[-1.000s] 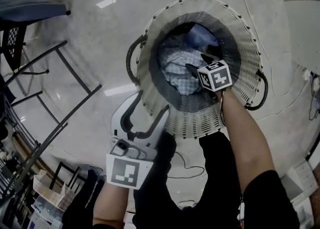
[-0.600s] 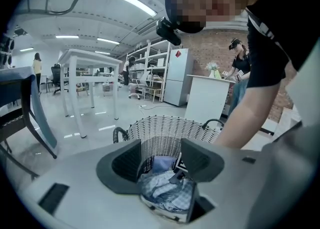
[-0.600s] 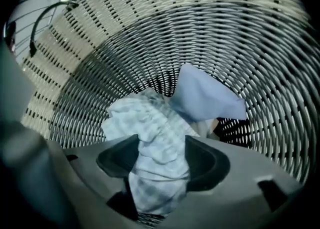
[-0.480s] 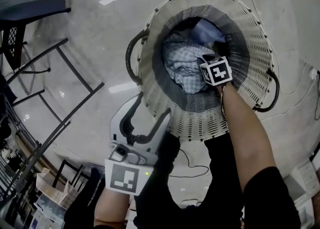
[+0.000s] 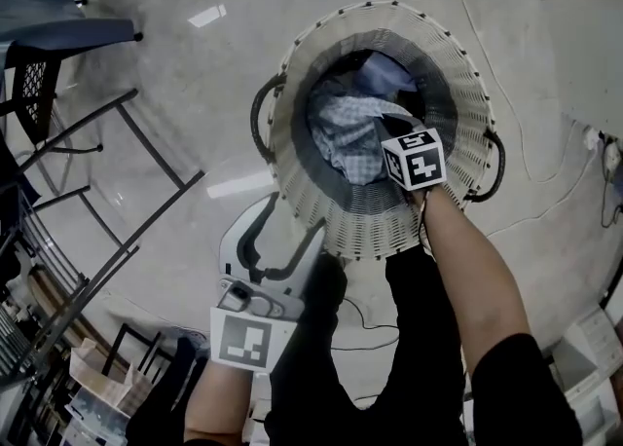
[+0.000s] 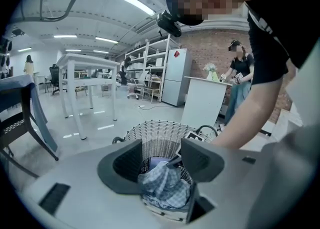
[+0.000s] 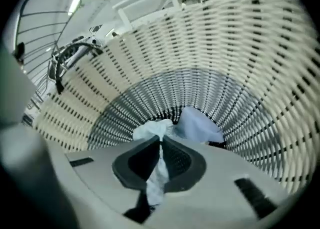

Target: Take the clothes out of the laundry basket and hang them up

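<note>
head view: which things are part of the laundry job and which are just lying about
Job: white woven laundry basket, blue checked cloth the right hand-held gripper just closed on, pale blue garment.
Lying about: dark blue chair, stacked cardboard boxes.

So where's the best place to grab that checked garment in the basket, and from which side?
A raised fold on top of the checked garment, from straight above: it lies crumpled deep in the laundry basket, whose tall woven walls block the sides. The right gripper has done so: its jaws have just closed on a pinch of that cloth.
</note>
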A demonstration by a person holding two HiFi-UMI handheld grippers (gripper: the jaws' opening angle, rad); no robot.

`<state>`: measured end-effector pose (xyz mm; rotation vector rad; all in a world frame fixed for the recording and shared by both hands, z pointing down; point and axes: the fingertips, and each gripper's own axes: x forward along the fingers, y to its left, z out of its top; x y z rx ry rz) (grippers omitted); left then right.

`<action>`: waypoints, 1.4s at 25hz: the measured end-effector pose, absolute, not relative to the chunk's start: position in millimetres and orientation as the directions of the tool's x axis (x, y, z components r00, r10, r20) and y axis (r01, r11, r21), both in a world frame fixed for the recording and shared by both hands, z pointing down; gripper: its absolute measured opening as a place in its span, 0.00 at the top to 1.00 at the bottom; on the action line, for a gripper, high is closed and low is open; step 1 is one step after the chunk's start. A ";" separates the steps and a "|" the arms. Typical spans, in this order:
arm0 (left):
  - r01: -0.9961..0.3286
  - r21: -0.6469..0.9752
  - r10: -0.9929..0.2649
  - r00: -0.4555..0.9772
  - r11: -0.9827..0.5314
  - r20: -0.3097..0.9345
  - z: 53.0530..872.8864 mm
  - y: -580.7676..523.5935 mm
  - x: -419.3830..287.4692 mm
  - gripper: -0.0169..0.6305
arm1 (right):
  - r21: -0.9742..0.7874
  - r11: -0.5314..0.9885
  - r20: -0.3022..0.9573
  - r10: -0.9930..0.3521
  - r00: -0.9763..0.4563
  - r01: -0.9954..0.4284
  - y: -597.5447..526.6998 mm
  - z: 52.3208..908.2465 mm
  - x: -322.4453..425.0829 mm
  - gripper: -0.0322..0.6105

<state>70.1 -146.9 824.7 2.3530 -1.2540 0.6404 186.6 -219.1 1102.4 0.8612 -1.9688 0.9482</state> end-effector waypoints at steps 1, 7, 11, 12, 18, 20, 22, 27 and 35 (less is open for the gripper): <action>-0.841 0.129 -0.660 0.498 -0.525 0.562 817.2 -145.7 71.6 0.62 | -0.322 0.493 0.837 -0.251 -0.487 -0.808 -220.3 1088.3 185.8 0.92; -0.836 0.134 -0.660 0.508 -0.532 0.553 774.8 -143.7 74.8 0.62 | -0.340 0.543 0.764 -0.316 -0.562 -0.768 -226.9 1003.1 173.5 0.92; -0.843 0.165 -0.667 0.511 -0.512 0.542 748.4 -142.8 78.2 0.62 | -0.347 0.546 0.731 -0.352 -0.585 -0.762 -227.3 953.9 172.7 0.92; -0.846 0.172 -0.670 0.510 -0.505 0.539 742.0 -142.3 78.8 0.62 | -0.348 0.547 0.724 -0.360 -0.589 -0.761 -227.6 942.5 173.3 0.92; -0.854 0.183 -0.703 0.507 -0.486 0.500 701.8 -142.9 82.5 0.62 | -0.346 0.575 0.671 -0.401 -0.624 -0.741 -225.2 865.0 176.9 0.92; -0.853 0.181 -0.710 0.510 -0.489 0.486 686.7 -142.9 84.2 0.62 | -0.348 0.587 0.648 -0.412 -0.640 -0.731 -223.4 833.2 177.2 0.92; -0.849 0.177 -0.711 0.516 -0.497 0.478 672.8 -141.8 87.4 0.62 | -0.345 0.611 0.621 -0.422 -0.661 -0.713 -222.0 798.8 177.0 0.92; -0.846 0.155 -0.727 0.520 -0.510 0.449 633.4 -146.5 89.5 0.62 | -0.336 0.697 0.507 -0.433 -0.745 -0.634 -221.6 703.0 169.9 0.92; -0.848 0.072 -0.761 0.506 -0.525 0.405 570.8 -165.1 79.3 0.61 | -0.279 0.819 0.325 -0.411 -0.852 -0.502 -217.9 532.9 156.9 0.92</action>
